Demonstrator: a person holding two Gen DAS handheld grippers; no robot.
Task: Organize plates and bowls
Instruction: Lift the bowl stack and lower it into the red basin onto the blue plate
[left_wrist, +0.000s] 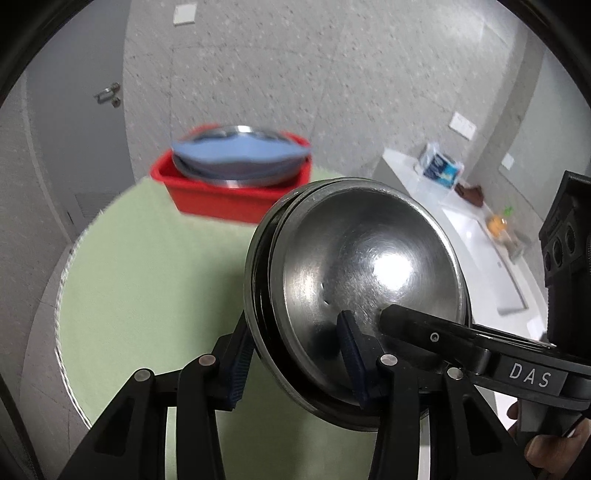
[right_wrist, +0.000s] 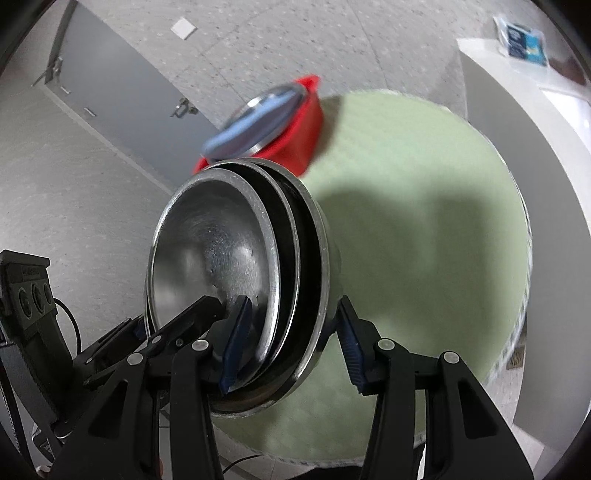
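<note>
Three steel bowls (left_wrist: 365, 280) (right_wrist: 236, 280) sit nested in one stack, held tilted on edge above the round green worktop (left_wrist: 147, 277) (right_wrist: 413, 229); both grippers clamp it. The left gripper (left_wrist: 295, 362) has its jaws closed across the stack's rim, one finger inside, one outside; the right gripper (right_wrist: 291, 343) grips likewise. Behind, one red tub (left_wrist: 221, 199) (right_wrist: 299, 133) holds a blue plate (left_wrist: 240, 149) (right_wrist: 251, 123) on a steel one; nothing stands between.

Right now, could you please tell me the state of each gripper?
Left gripper: shut on the rim of the stack of steel bowls.
Right gripper: shut on the same stack's rim.
</note>
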